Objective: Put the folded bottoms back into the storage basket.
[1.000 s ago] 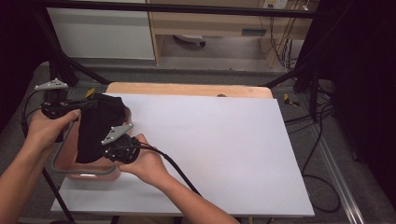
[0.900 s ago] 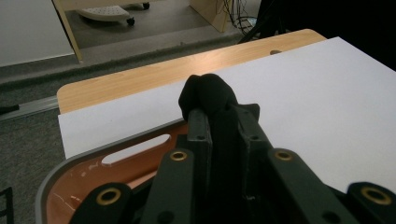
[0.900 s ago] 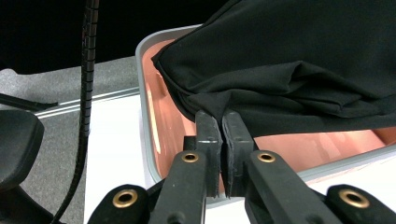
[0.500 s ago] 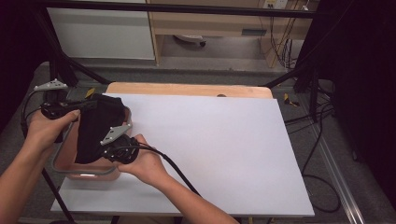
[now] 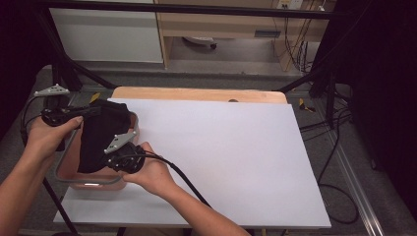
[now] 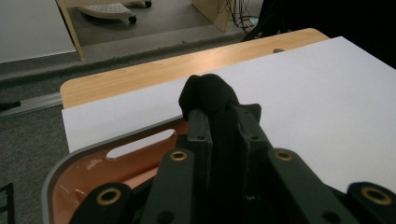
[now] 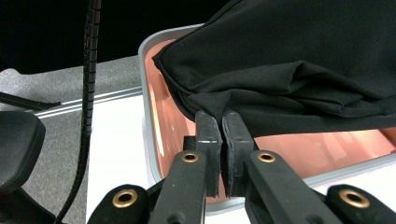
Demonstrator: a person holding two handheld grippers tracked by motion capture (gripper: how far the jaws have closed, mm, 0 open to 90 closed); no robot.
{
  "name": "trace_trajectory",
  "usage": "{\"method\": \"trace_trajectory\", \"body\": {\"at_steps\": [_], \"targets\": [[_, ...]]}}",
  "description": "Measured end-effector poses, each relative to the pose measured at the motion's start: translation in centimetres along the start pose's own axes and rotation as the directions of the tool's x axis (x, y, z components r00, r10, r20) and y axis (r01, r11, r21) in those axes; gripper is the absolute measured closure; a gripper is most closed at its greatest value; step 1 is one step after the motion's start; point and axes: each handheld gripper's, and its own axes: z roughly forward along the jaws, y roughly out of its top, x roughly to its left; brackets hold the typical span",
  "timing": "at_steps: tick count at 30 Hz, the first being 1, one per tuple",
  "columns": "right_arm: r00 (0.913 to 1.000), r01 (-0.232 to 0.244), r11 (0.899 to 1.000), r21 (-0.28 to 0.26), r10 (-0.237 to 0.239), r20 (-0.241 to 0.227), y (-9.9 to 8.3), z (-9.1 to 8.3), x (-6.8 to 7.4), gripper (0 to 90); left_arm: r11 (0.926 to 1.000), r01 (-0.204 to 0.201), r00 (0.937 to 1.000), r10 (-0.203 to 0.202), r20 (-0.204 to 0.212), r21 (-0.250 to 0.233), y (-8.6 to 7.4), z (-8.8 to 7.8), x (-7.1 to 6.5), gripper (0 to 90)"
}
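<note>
White board (image 5: 221,157) is covering most of the wooden table (image 5: 196,93), and grey floor and pale cupboards are sitting behind it. Over at the left edge, the left gripper (image 5: 91,112) is sitting in the person's left hand (image 5: 46,137), and its jaws are pinching shut on a bunched corner of a black cloth (image 5: 101,140). In the left gripper view that little lump of cloth (image 6: 208,95) is poking up past the jaw tips. Under it, a pink tub with a grey rim (image 5: 64,162) is resting on the board, and most of the cloth is hanging above and inside it. Next along, the right gripper (image 5: 110,160) is in the right hand (image 5: 152,172) at the tub's near corner, and its jaws are squeezing tight on the cloth's lower edge (image 7: 210,105). Compared with a moment ago, the cloth is looking a bit more stretched between the two grippers, and the right gripper is sitting a little closer to the person. That probably means the cloth is being lifted out of the tub, maybe to spread it on the bare board to the right.
</note>
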Motion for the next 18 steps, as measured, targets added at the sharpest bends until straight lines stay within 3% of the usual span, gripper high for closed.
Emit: {"method": "trace_trajectory", "body": {"at_steps": [18], "targets": [[1.0, 0.0, 1.0, 0.005, 0.0, -0.005, 0.13, 0.59, 0.14, 87.3, 1.0, 0.002, 1.0, -0.002, -0.004, 0.005, -0.55, 0.08, 0.36, 79.0]]}}
